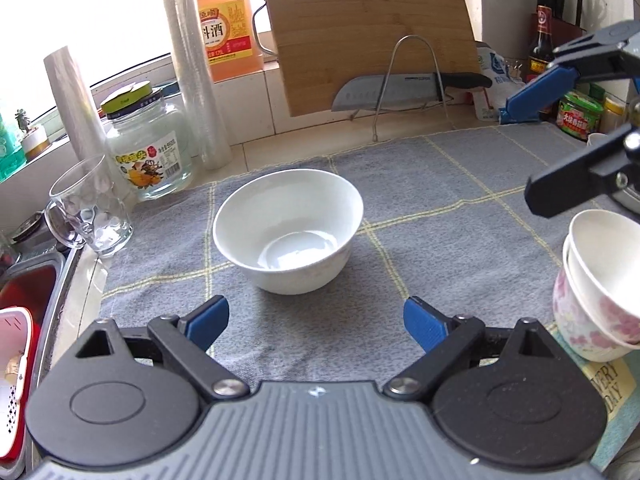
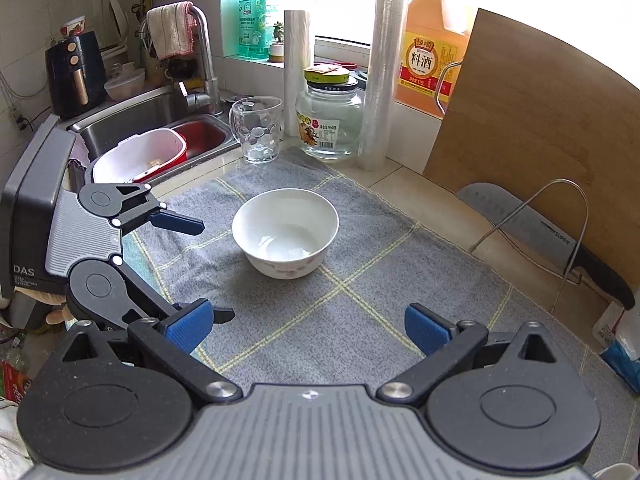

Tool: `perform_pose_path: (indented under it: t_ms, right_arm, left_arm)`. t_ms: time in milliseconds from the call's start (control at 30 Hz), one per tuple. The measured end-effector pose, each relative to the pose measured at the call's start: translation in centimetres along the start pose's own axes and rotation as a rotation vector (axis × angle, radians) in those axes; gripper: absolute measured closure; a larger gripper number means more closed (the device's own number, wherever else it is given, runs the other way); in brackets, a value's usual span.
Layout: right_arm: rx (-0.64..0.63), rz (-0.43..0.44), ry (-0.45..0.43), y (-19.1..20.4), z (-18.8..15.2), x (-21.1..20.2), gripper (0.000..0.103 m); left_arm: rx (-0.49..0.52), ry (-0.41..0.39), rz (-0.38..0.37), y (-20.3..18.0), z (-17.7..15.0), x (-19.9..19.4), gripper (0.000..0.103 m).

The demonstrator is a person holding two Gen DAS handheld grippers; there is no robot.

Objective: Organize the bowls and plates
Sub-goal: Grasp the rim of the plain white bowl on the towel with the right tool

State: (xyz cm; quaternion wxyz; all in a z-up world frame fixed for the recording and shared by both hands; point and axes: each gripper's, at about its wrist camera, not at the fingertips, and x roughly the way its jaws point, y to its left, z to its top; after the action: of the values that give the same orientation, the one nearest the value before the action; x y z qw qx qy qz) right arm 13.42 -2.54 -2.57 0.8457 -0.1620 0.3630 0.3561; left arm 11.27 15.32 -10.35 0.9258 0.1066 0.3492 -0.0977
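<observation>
white bowl [image 1: 287, 236] upright on grey mat [image 1: 440, 216], mid-counter | left gripper [image 1: 316, 320] jaws spread, empty, bowl just ahead | right gripper [image 2: 310, 326] jaws spread, empty, bowl ahead, apart | stacked cups [image 1: 600, 288] at mat's right edge

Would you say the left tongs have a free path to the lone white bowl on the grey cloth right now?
Probably yes. The left tongs are open, and the white bowl sits straight ahead of them on the grey cloth with only bare cloth between. The right tongs and the stacked bowls stand off to the side.
</observation>
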Motion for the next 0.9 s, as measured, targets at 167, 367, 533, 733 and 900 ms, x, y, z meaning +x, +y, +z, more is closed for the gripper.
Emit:
perform_pose_path:
  t_ms: [167,367,533,733,900]
  right_arm:
    - [0.022,0.028,0.022,-0.6,2.6,3.0,0.0]
    - [0.073,0.054,0.07,-1.9,5.0,7.4,0.002]
    - [0.089,0.068,0.12,-2.2,6.1,11.1,0.009]
    - [0.102,0.09,0.162,-2.5,6.6,14.2,0.018]
    - [0.098,0.106,0.173,-2.3,6.9,15.5,0.024]
  left_arm:
    - [0.004,-0.019,0.032,0.6,-0.3,1.9,0.009]
    - [-0.009,-0.042,0.025,1.2,0.3,3.8,0.009]
    - [-0.007,-0.047,0.011,1.7,0.6,4.8,0.01]
    - [0.005,-0.05,-0.002,1.5,0.9,5.4,0.011]
    - [-0.002,-0.055,-0.012,1.8,1.3,5.5,0.011]
